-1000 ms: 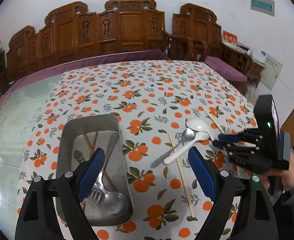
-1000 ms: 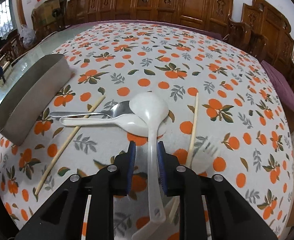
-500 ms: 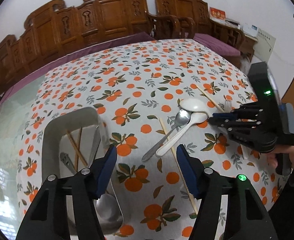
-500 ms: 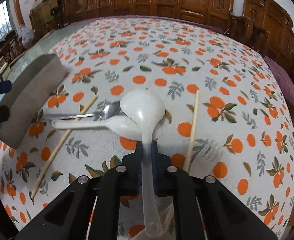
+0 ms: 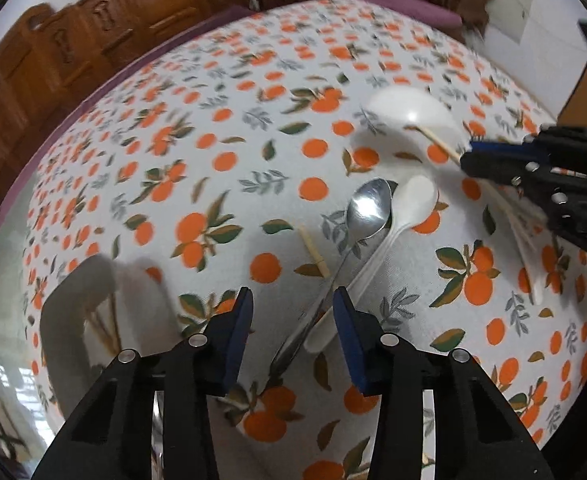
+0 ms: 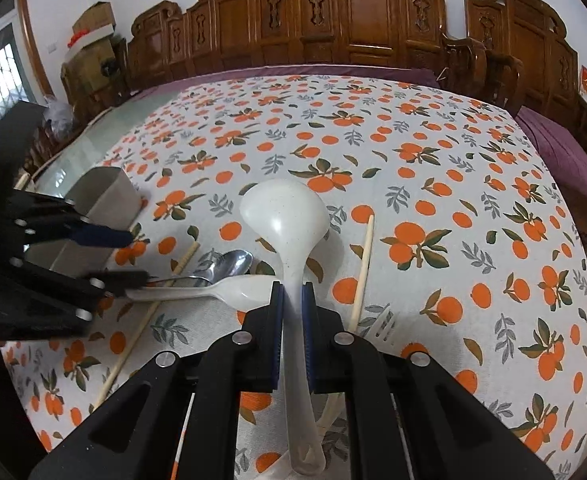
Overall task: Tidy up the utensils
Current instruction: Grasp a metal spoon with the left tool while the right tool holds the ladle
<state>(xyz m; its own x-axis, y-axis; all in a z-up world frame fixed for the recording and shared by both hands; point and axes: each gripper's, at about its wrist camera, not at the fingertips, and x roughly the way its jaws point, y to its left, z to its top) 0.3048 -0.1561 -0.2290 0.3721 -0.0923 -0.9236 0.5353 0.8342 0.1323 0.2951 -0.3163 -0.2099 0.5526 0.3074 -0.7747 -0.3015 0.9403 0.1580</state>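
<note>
My right gripper (image 6: 292,294) is shut on the handle of a white ladle (image 6: 283,212) and holds it above the table; the ladle also shows in the left wrist view (image 5: 411,110). My left gripper (image 5: 292,302) is open, its jaws on either side of the handles of a metal spoon (image 5: 367,208) and a white plastic spoon (image 5: 411,200) that lie on the cloth. The metal spoon (image 6: 229,266), the white spoon (image 6: 233,290) and the left gripper (image 6: 127,258) show in the right wrist view. The steel tray (image 5: 93,304) holds chopsticks.
A loose chopstick (image 5: 313,252) lies left of the spoons and another (image 6: 363,264) right of the ladle. A white plastic fork (image 6: 383,326) lies near it. The steel tray (image 6: 93,208) stands at the left. Carved wooden chairs (image 6: 353,16) line the table's far side.
My right gripper closed on the ladle handle and lifted it. My left gripper moved from over the tray to the two spoons and narrowed around their handles.
</note>
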